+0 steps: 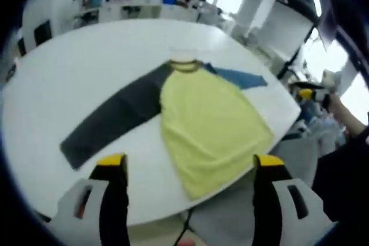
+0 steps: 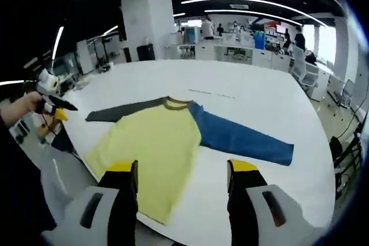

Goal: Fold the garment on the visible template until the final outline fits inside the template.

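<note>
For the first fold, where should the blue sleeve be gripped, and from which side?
Probably at its cuff end, coming in from the table edge nearest the open right hand-held gripper. The blue sleeve lies flat and fully extended from the yellow body, so the cuff swings inward.

Beyond your white table (image 2: 271, 99) you see a white pillar (image 2: 147, 21) with a dark screen (image 2: 146, 52) at its foot. Benches (image 2: 230, 50) with blue items run along the back, and people (image 2: 298, 38) stand near them. Ceiling strip lights (image 2: 253, 1) glow overhead. A chair (image 2: 346, 93) sits at your table's far side.
</note>
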